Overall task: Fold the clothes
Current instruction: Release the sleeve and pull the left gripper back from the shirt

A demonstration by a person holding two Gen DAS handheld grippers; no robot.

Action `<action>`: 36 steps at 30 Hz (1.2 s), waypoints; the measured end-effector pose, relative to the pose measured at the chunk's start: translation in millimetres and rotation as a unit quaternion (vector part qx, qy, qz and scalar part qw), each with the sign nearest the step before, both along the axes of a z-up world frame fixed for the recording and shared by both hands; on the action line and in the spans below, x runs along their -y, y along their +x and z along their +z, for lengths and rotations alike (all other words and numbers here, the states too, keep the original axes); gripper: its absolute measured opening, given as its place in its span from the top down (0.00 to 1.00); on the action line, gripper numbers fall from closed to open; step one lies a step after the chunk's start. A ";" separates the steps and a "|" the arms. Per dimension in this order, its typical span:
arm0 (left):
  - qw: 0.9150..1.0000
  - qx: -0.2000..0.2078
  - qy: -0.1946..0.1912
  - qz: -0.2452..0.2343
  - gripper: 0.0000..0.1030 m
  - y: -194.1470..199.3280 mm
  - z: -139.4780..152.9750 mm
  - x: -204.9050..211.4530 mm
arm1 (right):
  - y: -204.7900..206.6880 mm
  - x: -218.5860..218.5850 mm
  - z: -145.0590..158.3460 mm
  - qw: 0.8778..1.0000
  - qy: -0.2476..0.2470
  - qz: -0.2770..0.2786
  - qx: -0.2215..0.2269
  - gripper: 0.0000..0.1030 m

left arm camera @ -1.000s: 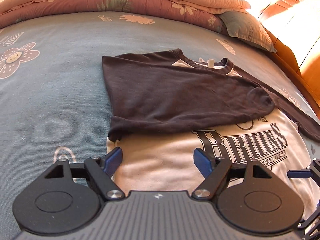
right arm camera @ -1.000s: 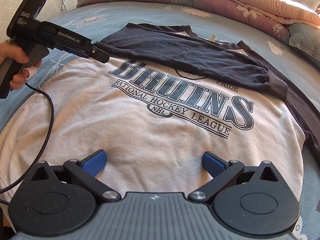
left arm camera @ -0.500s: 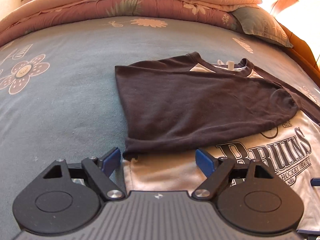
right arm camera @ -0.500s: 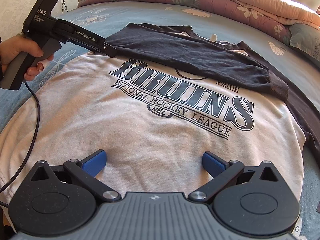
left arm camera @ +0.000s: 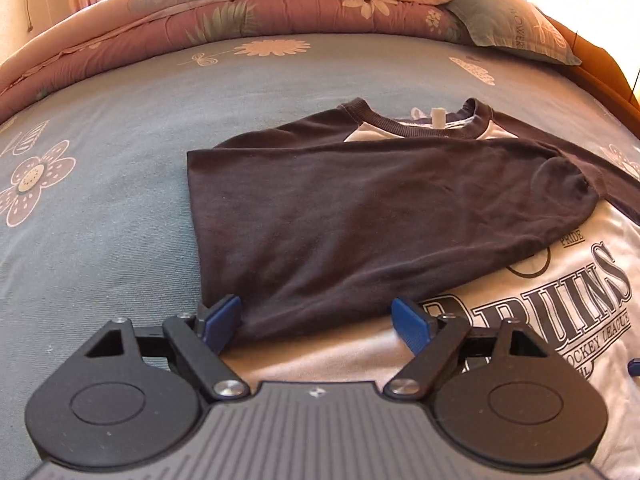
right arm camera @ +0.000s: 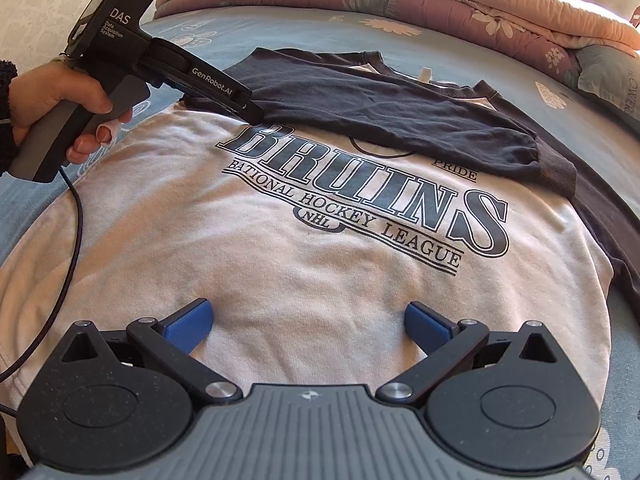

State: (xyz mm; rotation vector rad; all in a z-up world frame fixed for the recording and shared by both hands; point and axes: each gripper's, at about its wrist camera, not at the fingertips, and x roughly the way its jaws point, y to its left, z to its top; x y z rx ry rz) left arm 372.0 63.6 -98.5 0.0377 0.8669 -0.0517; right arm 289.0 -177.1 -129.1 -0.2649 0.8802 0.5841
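Observation:
A white raglan shirt (right arm camera: 320, 272) with a dark "BRUINS" print lies flat on the bed, front up. Its dark left sleeve (left arm camera: 360, 216) is folded across the chest, and its cuff (right arm camera: 556, 168) rests near the right shoulder. My left gripper (left arm camera: 316, 320) is open, and the lower edge of the folded sleeve lies between its blue pads without being pinched. In the right wrist view a hand (right arm camera: 60, 96) holds the left gripper (right arm camera: 250, 112), its tip at the sleeve's fold. My right gripper (right arm camera: 308, 326) hangs open over the shirt's lower body.
The blue flowered bedsheet (left arm camera: 100, 240) spreads to the left of the shirt. A folded pink quilt (left arm camera: 280, 4) and a pillow (left arm camera: 512, 28) lie along the far side. A wooden bed frame (left arm camera: 600, 84) borders the right. A black cable (right arm camera: 68, 240) trails from the left gripper.
My left gripper has moved from the shirt's white body up to the folded dark sleeve, whose edge now lies between its pads. The right gripper has stayed put.

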 end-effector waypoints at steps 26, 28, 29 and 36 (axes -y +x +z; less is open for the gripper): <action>0.996 -0.056 -0.047 -0.043 0.04 -200.7 -14.7 48.3 | -109.8 40.3 -2.1 0.993 -0.009 -0.116 0.012 0.00; 0.997 -0.044 -0.043 -0.044 0.02 -212.0 -18.7 49.4 | -115.9 43.6 -3.2 0.992 -0.003 -0.129 0.019 0.00; 0.997 -0.042 -0.037 -0.046 0.01 -215.6 -19.7 50.7 | -118.3 44.3 -3.6 0.991 -0.002 -0.132 0.022 0.00; 0.994 -0.036 -0.093 -0.038 0.01 -222.1 -17.0 31.5 | -115.0 39.8 -2.0 0.989 -0.011 -0.150 0.010 0.00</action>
